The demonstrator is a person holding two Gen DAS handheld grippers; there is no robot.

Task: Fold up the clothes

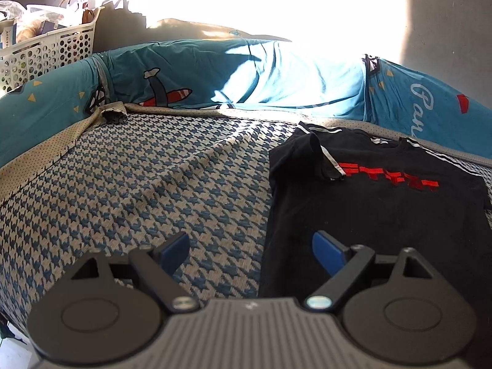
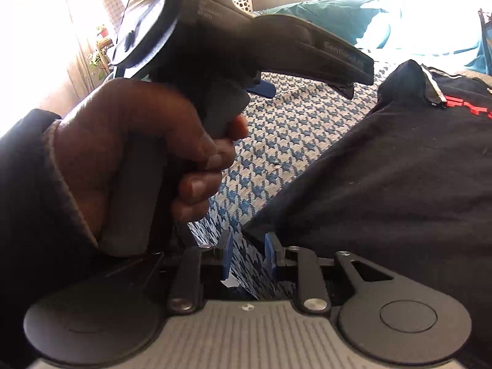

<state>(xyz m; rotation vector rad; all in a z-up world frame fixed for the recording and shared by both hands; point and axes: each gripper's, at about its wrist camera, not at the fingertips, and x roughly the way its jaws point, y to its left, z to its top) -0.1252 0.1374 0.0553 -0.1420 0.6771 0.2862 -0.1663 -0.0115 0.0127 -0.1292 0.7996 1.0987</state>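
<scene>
The black T-shirt (image 1: pixel 378 203) was spread on the houndstooth bed cover (image 1: pixel 153 184), one sleeve folded in. Left gripper (image 1: pixel 250 250) fingers were held wide, empty; right gripper (image 2: pixel 247 253) fingers stood slightly apart at the hem corner, unclamped. Soft, light cloth: best pinched at corners.

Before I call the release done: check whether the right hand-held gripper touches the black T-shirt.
Apart. In the right wrist view the right hand-held gripper stands open, and the black T-shirt corner sits ahead of the pads with patterned cover visible between.
</scene>
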